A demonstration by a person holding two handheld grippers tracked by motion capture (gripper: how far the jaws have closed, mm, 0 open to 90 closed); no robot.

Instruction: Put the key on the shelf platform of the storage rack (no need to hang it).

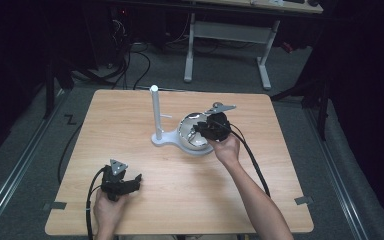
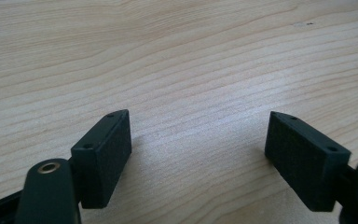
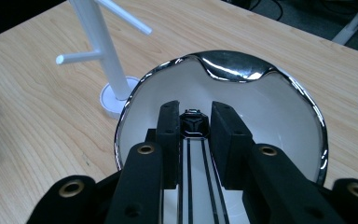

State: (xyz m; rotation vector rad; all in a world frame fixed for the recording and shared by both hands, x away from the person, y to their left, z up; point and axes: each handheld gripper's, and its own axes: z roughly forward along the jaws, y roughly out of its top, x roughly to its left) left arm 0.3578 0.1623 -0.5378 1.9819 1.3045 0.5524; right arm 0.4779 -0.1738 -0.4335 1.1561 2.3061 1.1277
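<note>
One white stand with one chrome-rimmed bowl at the right hand-held gripper; two hand-held grippers, one counter.

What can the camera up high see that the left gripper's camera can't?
The high view shows the person's hands, both grippers, the right gripper at a shiny bowl-like thing, and a white stand. The left gripper view shows the left gripper up close, its jaws wide apart with nothing between. Both show the wooden table.
</note>
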